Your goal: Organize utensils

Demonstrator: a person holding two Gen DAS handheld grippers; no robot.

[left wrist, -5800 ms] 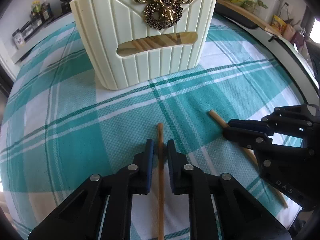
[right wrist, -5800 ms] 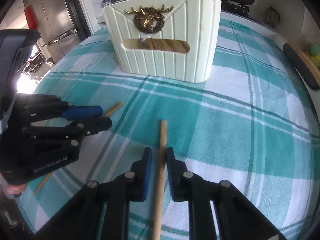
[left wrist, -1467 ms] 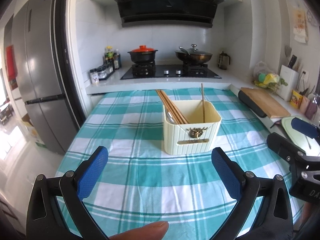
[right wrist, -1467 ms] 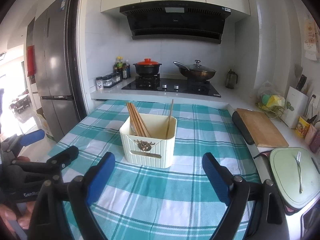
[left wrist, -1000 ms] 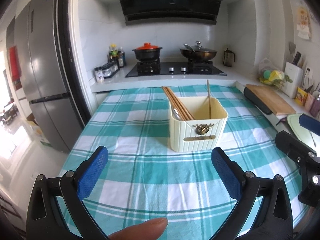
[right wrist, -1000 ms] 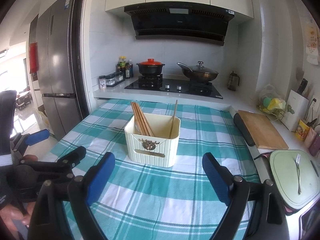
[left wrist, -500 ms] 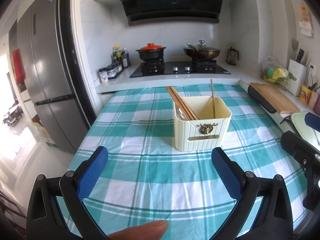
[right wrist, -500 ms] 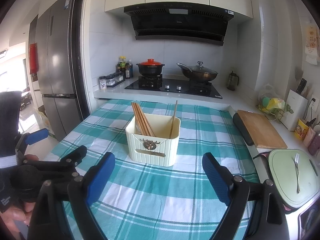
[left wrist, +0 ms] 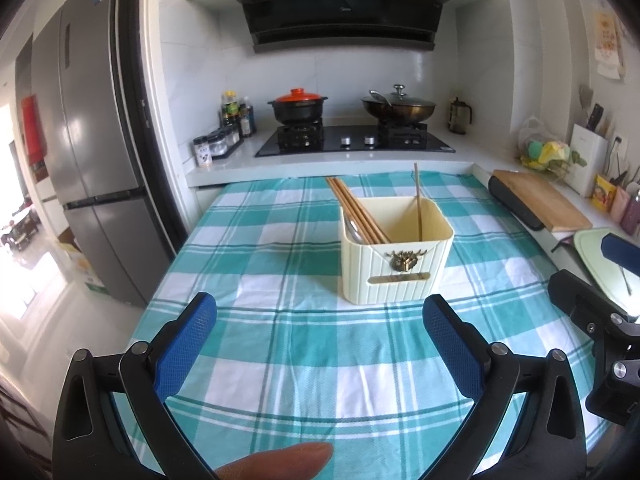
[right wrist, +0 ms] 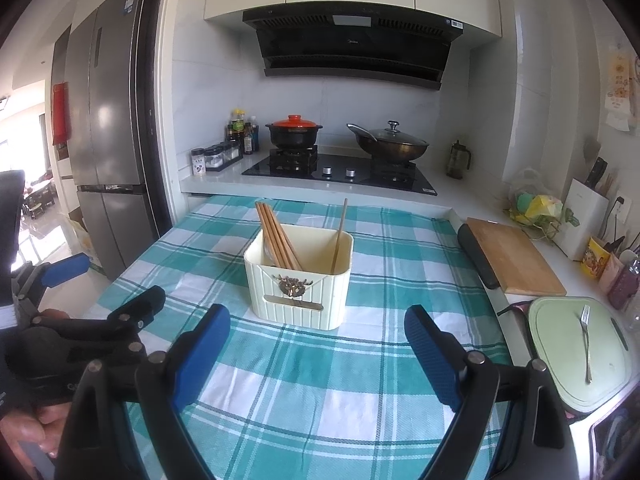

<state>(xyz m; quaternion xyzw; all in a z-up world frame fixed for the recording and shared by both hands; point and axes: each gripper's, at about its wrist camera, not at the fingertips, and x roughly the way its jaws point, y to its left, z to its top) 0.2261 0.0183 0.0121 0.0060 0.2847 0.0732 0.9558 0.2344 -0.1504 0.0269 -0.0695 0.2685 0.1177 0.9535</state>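
A cream ribbed utensil holder (left wrist: pixel 394 262) (right wrist: pixel 298 290) with a gold deer emblem stands in the middle of the teal plaid tablecloth (left wrist: pixel 304 344) (right wrist: pixel 320 376). Several wooden chopsticks (left wrist: pixel 358 214) (right wrist: pixel 276 238) lean in its left part, and a single chopstick (left wrist: pixel 418 200) (right wrist: pixel 339 236) stands at its right. My left gripper (left wrist: pixel 320 344) hangs open well short of the holder, nothing between its blue pads. My right gripper (right wrist: pixel 316 354) is likewise open and empty, to the right of the left one. A fingertip (left wrist: pixel 276 462) shows at the bottom of the left wrist view.
Behind the table runs a counter with a hob (right wrist: pixel 340 172), a red-lidded pot (right wrist: pixel 294 130) and a lidded wok (right wrist: pixel 390 144). A wooden cutting board (right wrist: pixel 514 262), a green tray (right wrist: pixel 580 344) with a fork (right wrist: pixel 586 344) and a knife block lie at right. A fridge (left wrist: pixel 92 184) stands left.
Both grippers went from being shut on chopsticks lying on the cloth to open and empty, high and back from the holder. Over the last second the left view drifted slightly; the holder sits a little further right.
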